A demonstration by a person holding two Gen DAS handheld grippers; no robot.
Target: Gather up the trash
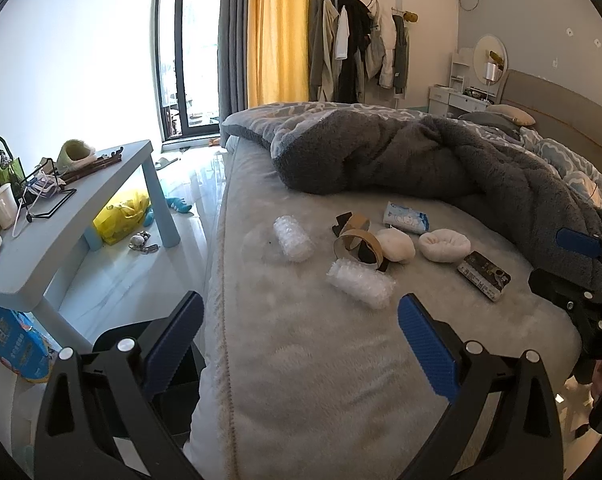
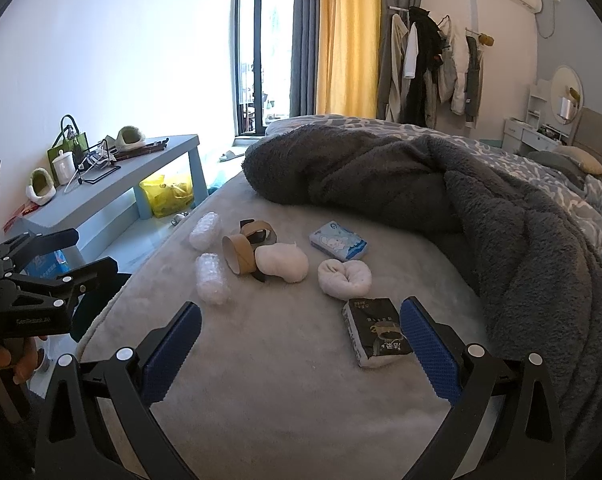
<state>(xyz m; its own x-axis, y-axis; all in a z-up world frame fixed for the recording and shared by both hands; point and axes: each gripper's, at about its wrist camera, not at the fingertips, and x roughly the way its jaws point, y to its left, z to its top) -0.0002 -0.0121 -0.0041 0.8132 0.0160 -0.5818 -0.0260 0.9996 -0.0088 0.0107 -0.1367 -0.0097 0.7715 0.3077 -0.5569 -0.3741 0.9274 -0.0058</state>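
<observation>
Trash lies on the grey bed (image 1: 321,360): two bubble-wrap rolls (image 1: 360,283) (image 1: 293,238), cardboard tape rings (image 1: 357,242), two white cloth bundles (image 1: 397,244) (image 1: 444,245), a blue tissue pack (image 1: 405,218) and a black tissue pack (image 1: 484,275). My left gripper (image 1: 301,332) is open and empty, over the bed's near edge, short of the nearest bubble-wrap roll. My right gripper (image 2: 301,336) is open and empty; the black tissue pack (image 2: 377,332) lies by its right finger. The bubble-wrap rolls (image 2: 211,278) (image 2: 205,231), rings (image 2: 245,252) and bundles (image 2: 281,262) (image 2: 345,278) lie beyond.
A rumpled dark grey blanket (image 1: 441,160) covers the bed's far and right side. A light blue low table (image 1: 61,224) with clutter stands left of the bed, a yellow bag (image 1: 121,216) under it. A blue package (image 1: 13,344) lies on the floor at left.
</observation>
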